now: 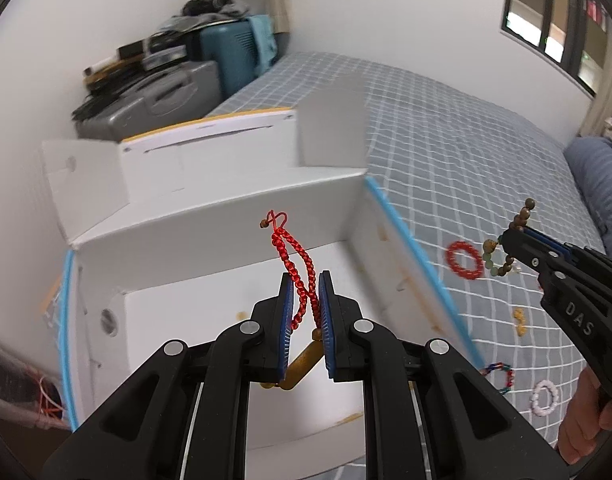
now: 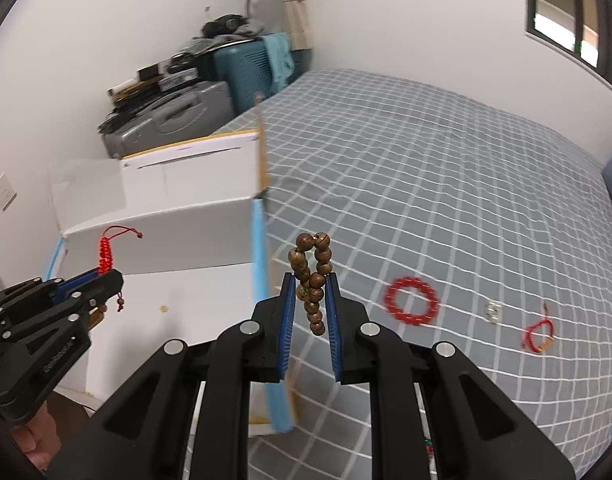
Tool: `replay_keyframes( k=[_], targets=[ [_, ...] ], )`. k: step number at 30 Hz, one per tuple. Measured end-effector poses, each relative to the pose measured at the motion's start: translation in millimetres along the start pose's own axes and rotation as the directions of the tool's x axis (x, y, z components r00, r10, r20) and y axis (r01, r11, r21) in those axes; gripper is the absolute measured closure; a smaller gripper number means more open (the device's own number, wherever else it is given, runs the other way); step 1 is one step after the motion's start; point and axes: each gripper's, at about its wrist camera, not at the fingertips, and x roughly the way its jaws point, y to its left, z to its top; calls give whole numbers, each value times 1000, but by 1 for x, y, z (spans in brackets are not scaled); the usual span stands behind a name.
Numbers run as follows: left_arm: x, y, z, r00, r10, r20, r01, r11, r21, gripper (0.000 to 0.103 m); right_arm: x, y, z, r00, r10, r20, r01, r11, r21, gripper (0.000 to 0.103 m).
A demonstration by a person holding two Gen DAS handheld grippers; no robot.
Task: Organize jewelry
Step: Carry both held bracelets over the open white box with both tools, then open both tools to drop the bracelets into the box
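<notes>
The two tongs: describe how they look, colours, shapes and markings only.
Both tongs, left and right, are matte black plastic linkages with round silver pivot pins. Each finger carries a flat, ribbed blue pad. The right one's side shows white letters "DAS"; the left one's side has pale lettering too blurred to read. Bare hands show at the picture edges; no cables or sleeves are visible.

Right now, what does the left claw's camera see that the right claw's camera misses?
Only the left view shows the white bead ring, a red-and-blue bracelet and a small yellow piece on the bed. Only the right view shows a thin red cord bracelet and a small clear trinket. Both show the white box, the red bead ring, the left claw pinching a red braided bracelet, and the right claw pinching wooden beads.
</notes>
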Motion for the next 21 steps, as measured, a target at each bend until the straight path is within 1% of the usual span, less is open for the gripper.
replay_keyframes(
  k=[9,14,18,21],
  targets=[
    [3,47,-24,998,53,-30,-55,996,-65,90,23,61,-7,997,66,-38,-69,994,-80,89],
    [10,68,-40,996,69,-63,-75,993,-96,90,36,82,-19,993,93,-76,-101,990,-101,89],
    [18,76,-52,992,77,-99,-88,990,-109,90,53,98,-31,988,99,-116,-114,985,-128,89],
    [27,81,-58,989,77,-123,-91,989,-115,90,66,103,-38,984,99,-149,-118,985,-125,89]
  ],
)
